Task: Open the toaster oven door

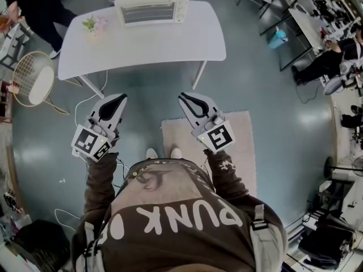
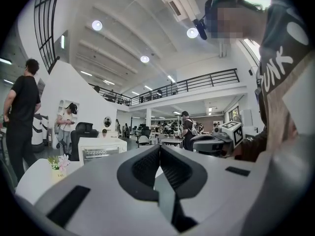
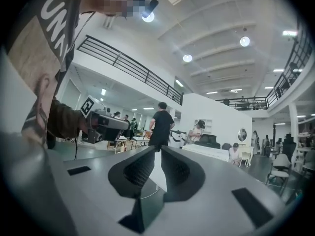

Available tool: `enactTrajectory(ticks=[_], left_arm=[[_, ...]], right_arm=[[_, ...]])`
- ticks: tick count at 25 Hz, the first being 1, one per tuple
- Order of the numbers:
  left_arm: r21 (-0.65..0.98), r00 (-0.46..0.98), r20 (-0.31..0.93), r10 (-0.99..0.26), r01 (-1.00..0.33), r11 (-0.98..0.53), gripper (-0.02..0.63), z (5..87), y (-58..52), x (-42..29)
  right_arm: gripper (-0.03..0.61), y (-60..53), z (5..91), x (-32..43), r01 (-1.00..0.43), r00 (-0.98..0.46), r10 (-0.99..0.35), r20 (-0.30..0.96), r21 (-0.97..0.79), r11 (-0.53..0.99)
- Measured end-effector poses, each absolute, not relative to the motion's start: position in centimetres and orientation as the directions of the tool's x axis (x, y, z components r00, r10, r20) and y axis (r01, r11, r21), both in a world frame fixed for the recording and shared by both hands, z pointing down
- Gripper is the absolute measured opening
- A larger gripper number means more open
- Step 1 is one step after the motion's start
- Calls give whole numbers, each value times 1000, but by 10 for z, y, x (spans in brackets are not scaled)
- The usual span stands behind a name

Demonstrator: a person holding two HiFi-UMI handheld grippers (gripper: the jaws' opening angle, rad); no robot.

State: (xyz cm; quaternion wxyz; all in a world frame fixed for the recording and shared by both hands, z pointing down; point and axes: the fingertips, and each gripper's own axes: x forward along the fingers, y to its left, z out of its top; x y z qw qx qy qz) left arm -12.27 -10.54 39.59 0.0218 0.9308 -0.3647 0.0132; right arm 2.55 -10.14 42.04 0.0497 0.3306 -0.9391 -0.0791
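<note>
Toaster oven (image 1: 152,3): at far edge of tabletop (image 1: 170,44), door closed, long side running left to right, facing the person. Lies straight ahead of and well apart from left hand-held gripper (image 1: 118,100), closed on nothing, and right hand-held gripper (image 1: 186,98), barely parted, empty. Neither judged nearer.

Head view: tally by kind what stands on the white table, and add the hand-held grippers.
Toaster oven: 1
Pot of flowers: 1
Hand-held grippers, left hand-held gripper and right hand-held gripper: 2
Total: 4
</note>
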Motion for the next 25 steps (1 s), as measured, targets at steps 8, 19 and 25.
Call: enactTrajectory(ticks=[8, 19, 25], left_arm=[[31, 706, 61, -706, -708, -705, 6, 393, -95, -133], [47, 726, 69, -684, -687, -725, 6, 390, -85, -122], [59, 744, 55, -666, -668, -741, 6, 388, -83, -110]], right_arm=[[67, -100, 414, 17, -596, -793, -608, 34, 164, 786], [77, -96, 415, 37, -644, -754, -654, 61, 125, 755], [87, -97, 433, 61, -685, -711, -688, 144, 82, 724]])
